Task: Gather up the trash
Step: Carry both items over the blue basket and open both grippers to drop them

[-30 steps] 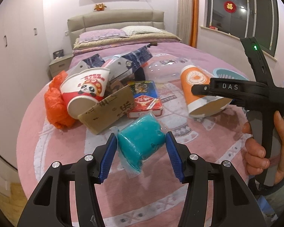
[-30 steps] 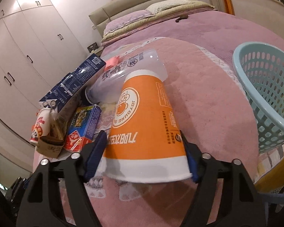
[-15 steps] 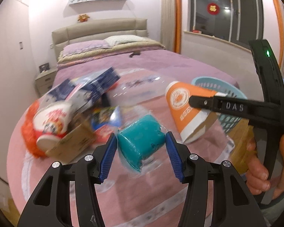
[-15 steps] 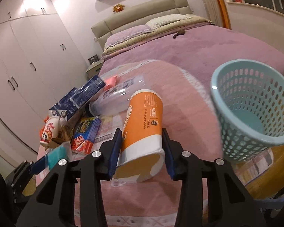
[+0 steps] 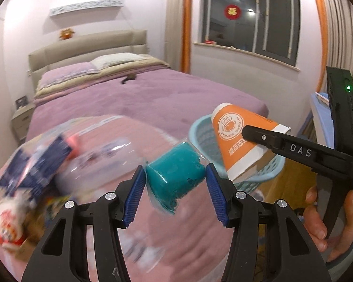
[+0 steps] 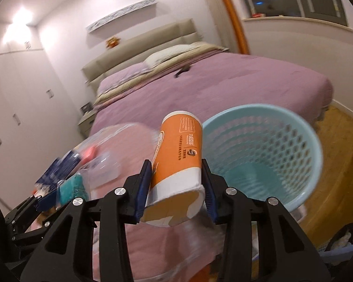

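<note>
Left wrist view, bed: a purple-covered bed (image 5: pixel 153 94) fills the room behind, pillows at a beige headboard; it also shows in the right wrist view (image 6: pixel 223 89).

Pink mat: a round pink mat (image 5: pixel 120 141) lies in front of the bed, carrying a blurred heap of trash.

Basket: a pale blue perforated basket (image 6: pixel 282 155) stands at the mat's edge on the wooden floor, its mouth open upward; the left wrist view (image 5: pixel 202 136) shows it partly behind the held items.

Trash heap: blue packaging (image 5: pixel 42 171), a clear plastic container (image 5: pixel 101 155) and a red-and-white noodle cup (image 5: pixel 9 223) sit at the left, all smeared by motion blur.

Orange cup: an orange-and-white paper cup (image 6: pixel 178 159) is raised off the mat just beside the basket's near rim, base pointing away, its open end crushed.

Right gripper: right gripper (image 6: pixel 176 188), jaws pinching the orange cup (image 5: pixel 237 145) near its white rim; a hand (image 5: pixel 329 221) holds the grip.

Teal bundle: a teal object in clear wrap (image 5: pixel 176 176) is held in the air in front of the basket.

Left gripper: left gripper (image 5: pixel 175 188), jaws clamped on the teal bundle from both sides; it appears low left in the right wrist view (image 6: pixel 56 195).
</note>
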The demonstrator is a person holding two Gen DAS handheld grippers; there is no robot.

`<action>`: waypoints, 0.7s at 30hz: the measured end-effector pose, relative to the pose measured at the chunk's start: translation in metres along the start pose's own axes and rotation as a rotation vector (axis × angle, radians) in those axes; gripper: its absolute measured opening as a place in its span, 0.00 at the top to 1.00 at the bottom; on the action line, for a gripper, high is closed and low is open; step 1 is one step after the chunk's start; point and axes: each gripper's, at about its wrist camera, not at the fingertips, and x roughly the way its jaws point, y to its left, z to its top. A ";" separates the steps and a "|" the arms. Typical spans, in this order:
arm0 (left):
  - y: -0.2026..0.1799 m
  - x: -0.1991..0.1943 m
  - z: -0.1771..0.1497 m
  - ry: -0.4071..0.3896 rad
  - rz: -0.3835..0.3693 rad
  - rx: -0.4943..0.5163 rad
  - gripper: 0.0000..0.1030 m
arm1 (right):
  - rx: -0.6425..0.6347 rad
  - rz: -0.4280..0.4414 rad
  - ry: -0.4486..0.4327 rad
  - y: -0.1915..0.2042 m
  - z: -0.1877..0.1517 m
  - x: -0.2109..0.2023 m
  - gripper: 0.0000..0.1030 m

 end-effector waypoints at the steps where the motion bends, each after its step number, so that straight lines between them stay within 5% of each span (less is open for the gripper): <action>1: -0.004 0.005 0.003 0.003 -0.007 0.006 0.51 | 0.010 -0.013 -0.007 -0.007 0.003 0.001 0.63; 12: -0.052 0.109 0.027 0.125 -0.101 0.069 0.51 | 0.114 -0.213 0.005 -0.086 0.022 0.036 0.62; 17: -0.055 0.139 0.022 0.235 -0.222 0.006 0.50 | 0.168 -0.251 0.063 -0.114 0.015 0.052 0.60; 21: -0.054 0.147 0.021 0.252 -0.204 0.021 0.43 | 0.221 -0.248 0.107 -0.129 0.009 0.060 0.56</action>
